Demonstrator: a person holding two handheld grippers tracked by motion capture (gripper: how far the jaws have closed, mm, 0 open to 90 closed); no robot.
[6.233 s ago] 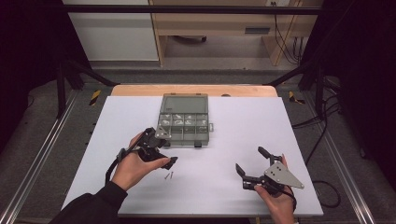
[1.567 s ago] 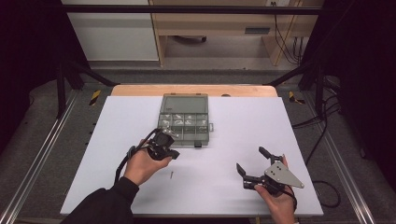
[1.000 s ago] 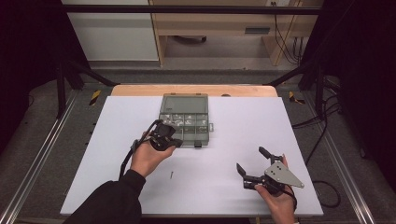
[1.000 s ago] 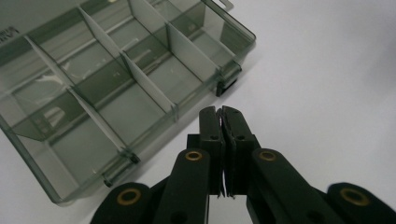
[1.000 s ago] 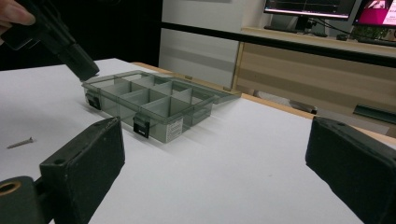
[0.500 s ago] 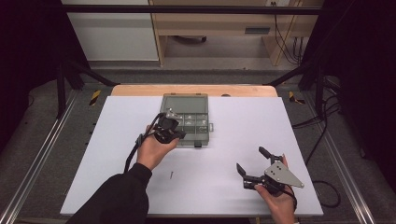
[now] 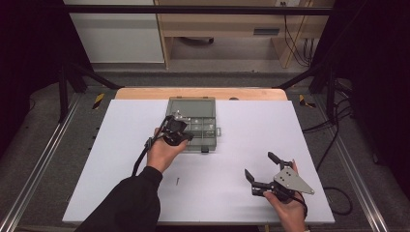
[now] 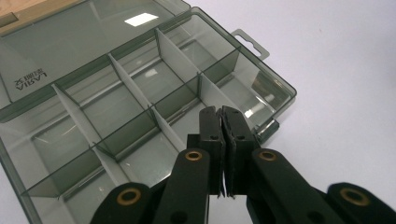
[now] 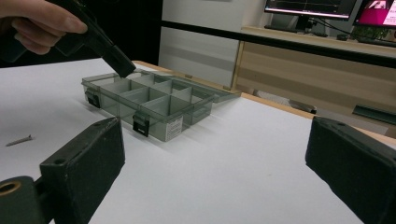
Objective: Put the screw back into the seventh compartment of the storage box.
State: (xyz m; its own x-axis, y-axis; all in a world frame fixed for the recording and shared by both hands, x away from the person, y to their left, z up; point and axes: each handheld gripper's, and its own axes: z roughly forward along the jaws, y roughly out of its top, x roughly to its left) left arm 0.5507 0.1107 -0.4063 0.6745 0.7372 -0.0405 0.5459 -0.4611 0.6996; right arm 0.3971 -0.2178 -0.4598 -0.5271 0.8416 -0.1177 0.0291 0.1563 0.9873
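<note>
Bright overhead light falls evenly on the white bench (image 7: 251, 145), while the room around it lies dark. A ceiling light glares off the smoky clear plastic compartment box (image 8: 140, 19); the near black tool jaws look soft.

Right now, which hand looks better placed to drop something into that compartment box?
The left. Its gripper hangs shut over the open box, something thin seemingly pinched between its jaws. The right gripper rests open, apart from the box, holding nothing.

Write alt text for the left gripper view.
The left gripper, jaws shut, hovers over a clear compartment box with its lid open, tips above a near-edge compartment. The box sits on a white table.
</note>
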